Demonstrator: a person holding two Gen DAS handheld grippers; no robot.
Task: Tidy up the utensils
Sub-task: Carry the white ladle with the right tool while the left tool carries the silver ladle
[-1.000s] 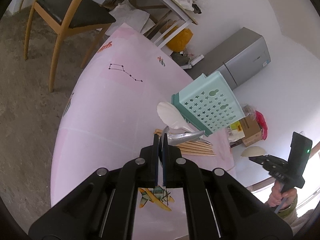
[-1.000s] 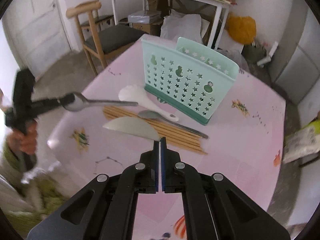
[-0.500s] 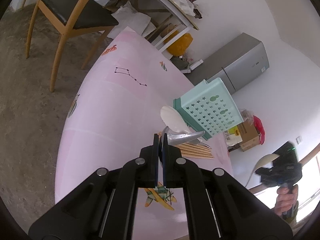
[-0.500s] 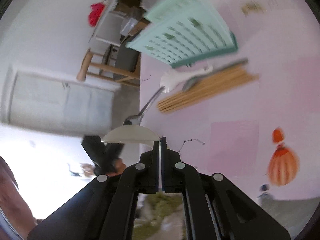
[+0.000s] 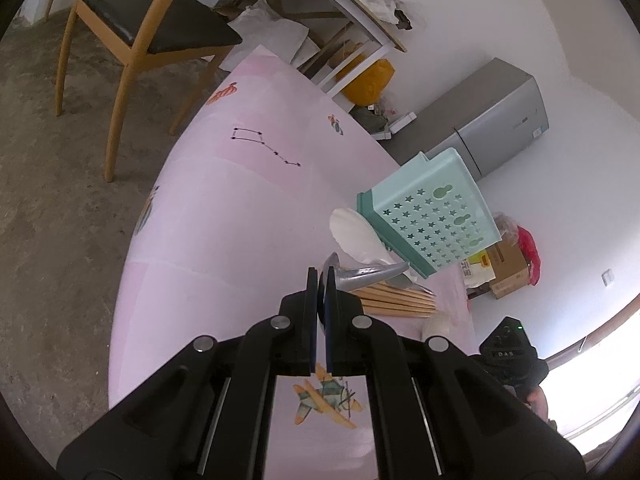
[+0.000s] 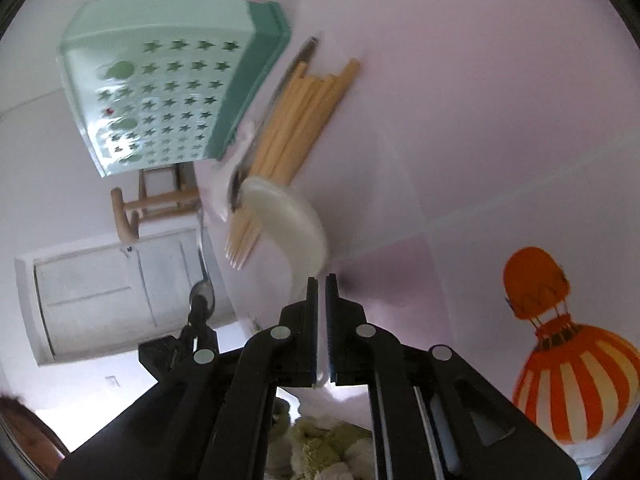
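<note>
A metal spoon (image 5: 370, 274) is clamped between the nearly closed pads of the left gripper (image 5: 320, 280), its bowl jutting out to the right of the fingertips. In the right wrist view the jaws of the right gripper (image 6: 322, 280) are parting, with the handle of a white plastic spoon (image 6: 292, 224) still between the pads and its round bowl just ahead of the tips. The same spoon's bowl (image 5: 436, 324) is seen low to the right of the left gripper, beside the right-hand tool's black body, on which small letters, possibly "DAS", are printed.

Just beyond the left gripper's tips a bundle of wooden chopsticks (image 5: 396, 300) is laid flat, with a white rice paddle (image 5: 356, 236) and a further metal utensil across it. Behind these a mint-green utensil holder (image 5: 432, 216), pierced with star and gourd-shaped holes, is stood upright.

Everything is set on a pink tablecloth (image 5: 224, 208) printed with a constellation line drawing, a small aeroplane below the left gripper and, right of the right gripper, an orange striped hot-air balloon (image 6: 568, 368).

Further out are seen a wooden chair (image 5: 148, 28) with a dark seat on a bare concrete floor, a cluttered white-framed table, a yellow bag, a grey fridge (image 5: 492, 120) with stickers too small to be read, and a cardboard box (image 5: 508, 268) against a white wall.
</note>
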